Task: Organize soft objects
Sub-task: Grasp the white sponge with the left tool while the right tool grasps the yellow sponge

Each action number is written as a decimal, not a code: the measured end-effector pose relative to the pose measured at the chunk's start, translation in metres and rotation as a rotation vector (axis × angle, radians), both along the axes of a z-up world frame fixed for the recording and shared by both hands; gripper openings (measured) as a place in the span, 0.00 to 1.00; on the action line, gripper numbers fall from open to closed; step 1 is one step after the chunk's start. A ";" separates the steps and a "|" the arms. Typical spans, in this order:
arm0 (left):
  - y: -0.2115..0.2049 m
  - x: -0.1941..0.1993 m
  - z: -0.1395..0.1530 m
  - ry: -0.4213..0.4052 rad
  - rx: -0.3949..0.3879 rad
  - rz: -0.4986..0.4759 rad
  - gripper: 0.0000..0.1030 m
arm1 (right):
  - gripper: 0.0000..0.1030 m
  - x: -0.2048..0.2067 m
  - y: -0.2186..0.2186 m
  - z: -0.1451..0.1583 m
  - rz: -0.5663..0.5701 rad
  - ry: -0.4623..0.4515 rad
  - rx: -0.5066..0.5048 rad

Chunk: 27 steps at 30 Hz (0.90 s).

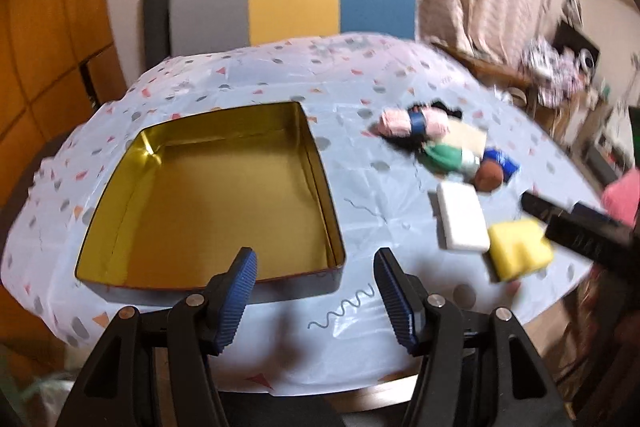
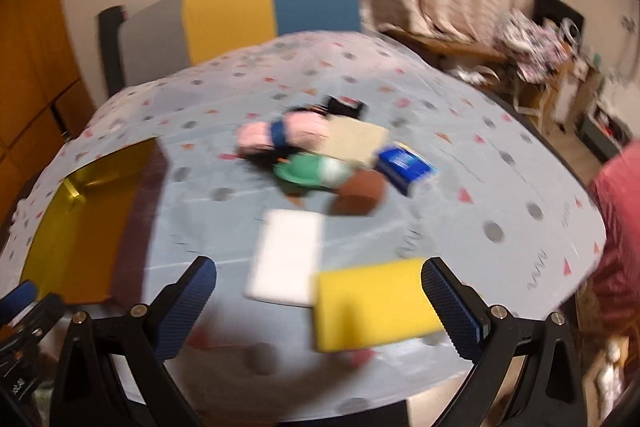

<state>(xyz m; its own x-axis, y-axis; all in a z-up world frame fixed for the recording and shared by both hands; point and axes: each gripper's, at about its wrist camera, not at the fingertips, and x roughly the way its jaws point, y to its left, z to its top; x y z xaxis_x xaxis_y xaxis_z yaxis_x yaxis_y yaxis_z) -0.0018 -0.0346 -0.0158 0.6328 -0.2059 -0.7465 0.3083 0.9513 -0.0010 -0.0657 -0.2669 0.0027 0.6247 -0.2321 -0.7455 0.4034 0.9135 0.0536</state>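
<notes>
An open gold-lined tin box (image 1: 208, 203) sits on the table, just beyond my left gripper (image 1: 314, 301), which is open and empty. A yellow sponge (image 2: 372, 303) lies between the fingers of my right gripper (image 2: 320, 311), which is open wide. A white sponge (image 2: 286, 261) lies just beyond it. Farther back is a heap: pink yarn with a blue band (image 2: 280, 135), a green soft piece (image 2: 308, 169), a brown ball (image 2: 358, 193), a beige pad (image 2: 356, 141) and a blue packet (image 2: 404, 163). The yellow sponge (image 1: 518, 249) and the heap show right of the box in the left wrist view.
The table wears a pale blue patterned cloth (image 1: 360, 99). A grey, yellow and blue chair back (image 1: 292, 7) stands behind it. A curtain and cluttered shelves are at the right. The box (image 2: 80, 223) is at the left in the right wrist view.
</notes>
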 end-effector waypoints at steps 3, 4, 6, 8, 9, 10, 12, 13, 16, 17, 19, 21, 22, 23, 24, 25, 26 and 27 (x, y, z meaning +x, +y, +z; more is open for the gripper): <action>-0.016 0.007 -0.013 0.103 0.007 -0.072 0.60 | 1.00 -0.007 -0.032 -0.014 -0.032 0.029 0.051; -0.021 0.009 -0.017 0.140 -0.006 -0.091 0.60 | 1.00 -0.008 -0.042 -0.019 -0.037 0.041 0.066; -0.029 0.013 -0.025 0.204 -0.024 -0.117 0.60 | 1.00 -0.010 -0.058 -0.033 -0.045 0.071 0.103; -0.036 0.013 -0.031 0.240 -0.032 -0.128 0.60 | 1.00 -0.012 -0.071 -0.047 -0.062 0.099 0.155; -0.040 0.013 -0.032 0.241 -0.022 -0.128 0.60 | 1.00 -0.012 -0.075 -0.056 -0.063 0.119 0.193; -0.045 0.013 -0.033 0.236 -0.001 -0.127 0.60 | 1.00 -0.012 -0.077 -0.062 -0.059 0.135 0.216; -0.051 0.014 -0.033 0.222 0.019 -0.128 0.60 | 1.00 -0.011 -0.073 -0.071 -0.032 0.158 0.249; -0.052 0.014 -0.032 0.225 0.012 -0.128 0.60 | 1.00 -0.010 -0.070 -0.073 -0.013 0.160 0.244; -0.052 0.020 -0.032 0.256 -0.031 -0.119 0.60 | 1.00 -0.003 -0.053 -0.075 0.041 0.182 0.154; -0.052 0.022 -0.032 0.263 -0.036 -0.114 0.60 | 1.00 -0.001 -0.044 -0.073 0.080 0.171 0.110; -0.054 0.025 -0.034 0.261 -0.024 -0.104 0.60 | 1.00 0.003 -0.031 -0.071 0.130 0.173 0.039; -0.059 0.026 -0.035 0.251 -0.005 -0.107 0.60 | 1.00 0.005 -0.020 -0.071 0.172 0.181 0.000; -0.060 0.026 -0.035 0.248 0.000 -0.108 0.60 | 1.00 0.006 -0.018 -0.073 0.183 0.187 0.004; -0.062 0.026 -0.035 0.245 0.004 -0.110 0.60 | 1.00 0.006 -0.016 -0.076 0.193 0.199 0.025; -0.063 0.026 -0.035 0.242 0.005 -0.112 0.60 | 1.00 0.006 -0.017 -0.077 0.200 0.210 0.047; -0.064 0.027 -0.035 0.241 0.007 -0.115 0.60 | 1.00 0.006 -0.017 -0.079 0.205 0.218 0.064; -0.066 0.028 -0.035 0.239 0.009 -0.115 0.60 | 1.00 0.005 -0.017 -0.078 0.205 0.215 0.070; -0.067 0.029 -0.036 0.239 0.009 -0.115 0.60 | 1.00 0.005 -0.017 -0.078 0.201 0.215 0.064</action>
<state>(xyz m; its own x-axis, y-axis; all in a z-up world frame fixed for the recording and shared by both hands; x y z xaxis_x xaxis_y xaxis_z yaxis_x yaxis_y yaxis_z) 0.0268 -0.1018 -0.0516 0.4115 -0.2584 -0.8740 0.4061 0.9105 -0.0780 -0.0611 -0.2838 -0.0756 0.4798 -0.0682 -0.8747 0.2236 0.9736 0.0467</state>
